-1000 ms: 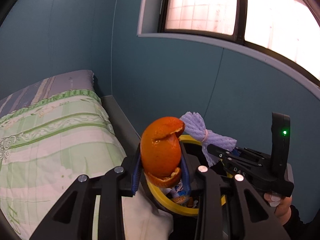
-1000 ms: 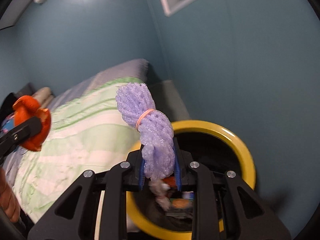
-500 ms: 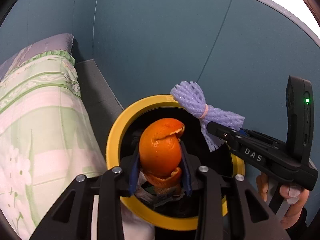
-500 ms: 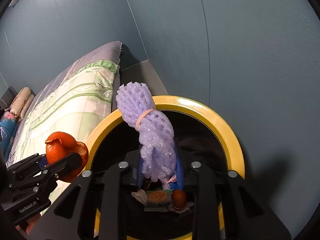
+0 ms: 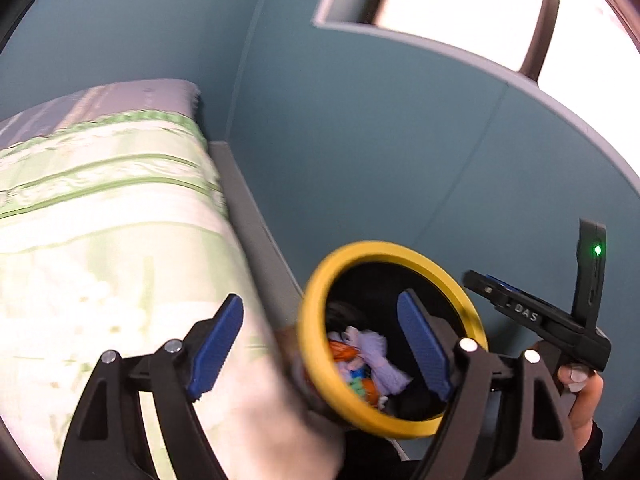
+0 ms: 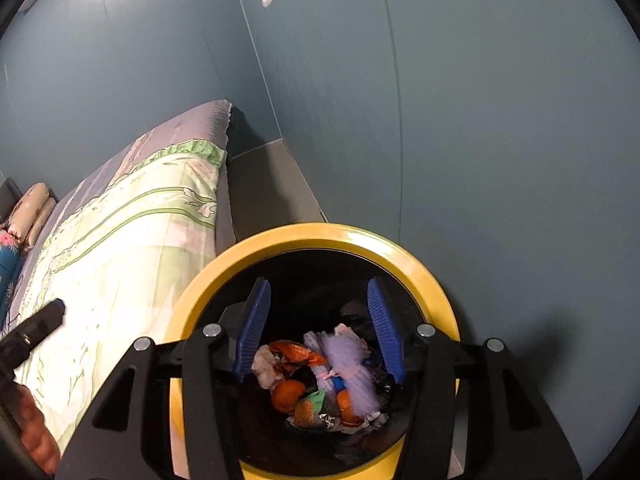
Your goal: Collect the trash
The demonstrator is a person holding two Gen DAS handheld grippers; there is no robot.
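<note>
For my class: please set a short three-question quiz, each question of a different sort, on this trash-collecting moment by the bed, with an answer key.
1. True or false: the right gripper has the purple foam net between its pads.
2. What colour is the rim of the trash bin?
A. red
B. yellow
C. white
3. In the right wrist view, name the orange item lying in the bin to the left of the net.

Key
1. False: the net lies in the bin, and the jaws are opening with nothing between them.
2. B.
3. The orange peel. The left gripper, also opening, holds nothing.
</note>
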